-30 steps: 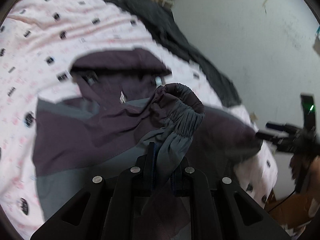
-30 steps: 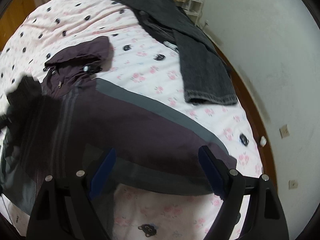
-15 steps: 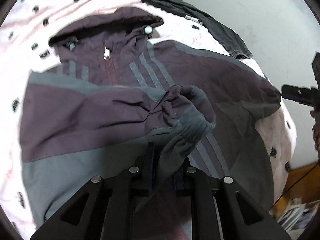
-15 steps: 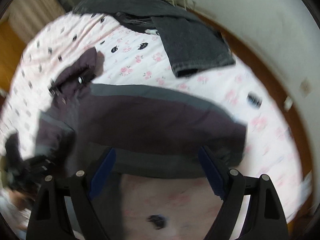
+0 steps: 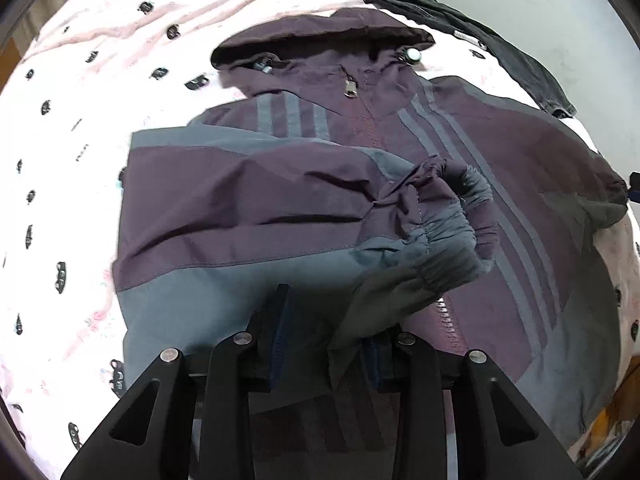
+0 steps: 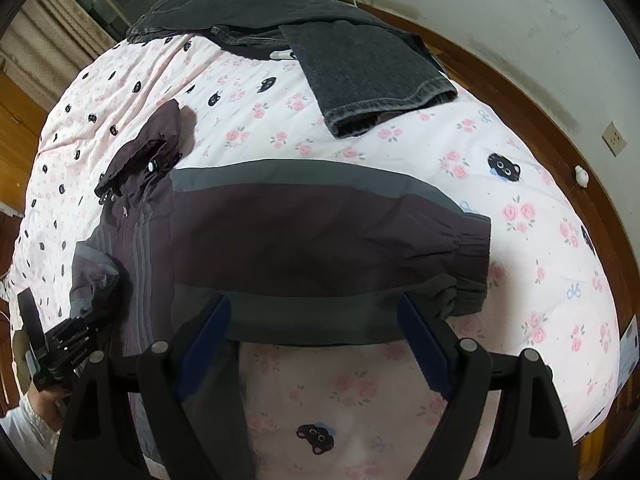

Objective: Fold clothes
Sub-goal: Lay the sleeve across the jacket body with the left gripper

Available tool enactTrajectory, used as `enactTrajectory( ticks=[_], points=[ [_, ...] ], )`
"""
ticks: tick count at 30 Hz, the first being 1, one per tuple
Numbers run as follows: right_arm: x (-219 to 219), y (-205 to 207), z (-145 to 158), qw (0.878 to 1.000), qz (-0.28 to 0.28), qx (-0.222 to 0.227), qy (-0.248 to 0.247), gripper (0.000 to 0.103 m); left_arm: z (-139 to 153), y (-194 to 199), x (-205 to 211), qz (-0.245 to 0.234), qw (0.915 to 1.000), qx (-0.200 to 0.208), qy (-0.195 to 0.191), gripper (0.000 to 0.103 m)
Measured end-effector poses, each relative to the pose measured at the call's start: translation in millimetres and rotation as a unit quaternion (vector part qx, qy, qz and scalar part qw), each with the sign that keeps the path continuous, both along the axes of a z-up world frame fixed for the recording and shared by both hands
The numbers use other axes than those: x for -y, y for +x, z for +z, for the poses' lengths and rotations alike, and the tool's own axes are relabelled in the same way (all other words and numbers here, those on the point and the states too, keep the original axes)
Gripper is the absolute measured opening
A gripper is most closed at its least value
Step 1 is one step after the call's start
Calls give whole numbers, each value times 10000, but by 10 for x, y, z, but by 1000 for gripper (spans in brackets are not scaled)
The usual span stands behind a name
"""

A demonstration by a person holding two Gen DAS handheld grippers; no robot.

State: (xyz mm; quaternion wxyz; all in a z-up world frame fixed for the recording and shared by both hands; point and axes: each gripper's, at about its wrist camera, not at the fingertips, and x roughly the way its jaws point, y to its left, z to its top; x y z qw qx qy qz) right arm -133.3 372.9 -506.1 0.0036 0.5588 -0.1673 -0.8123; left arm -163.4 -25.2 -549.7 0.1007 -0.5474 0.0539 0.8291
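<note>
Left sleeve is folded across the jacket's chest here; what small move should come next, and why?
Probably pull the left gripper back off the cuff. Its jaws have parted and the sleeve end already lies over the jacket front by the zipper. The right sleeve lies spread out sideways on the bedspread, just ahead of the open right gripper.

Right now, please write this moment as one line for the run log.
step: fold left sleeve over jacket | left gripper: open, cuff between fingers | right gripper: open, above right sleeve | jeans: aside
</note>
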Motion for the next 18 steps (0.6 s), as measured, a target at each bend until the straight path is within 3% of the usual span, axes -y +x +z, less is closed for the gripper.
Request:
enactTrajectory(
  ticks=[3,6,11,13,18],
  points=[
    [-9,0,-26,9999,-68,51,-60,87,119,34,-90,-164,9996,-159,157,29],
    [-11,10,-34,9999,-96,87,-79,87,268,88,-177,-327,9987,-242,315,35],
    [12,13,-18,9999,-57,96,-17,87,531,208,-227,-934,9846,-190,1464,41],
    [-1,17,-14,9999,-90,93,-2,87,535,146,-176,-767,9845,-217,1563,41],
    [-32,29,-2,9998,-172,84,36,87,257,-147,146,458,9950,-241,851,41]
  ],
)
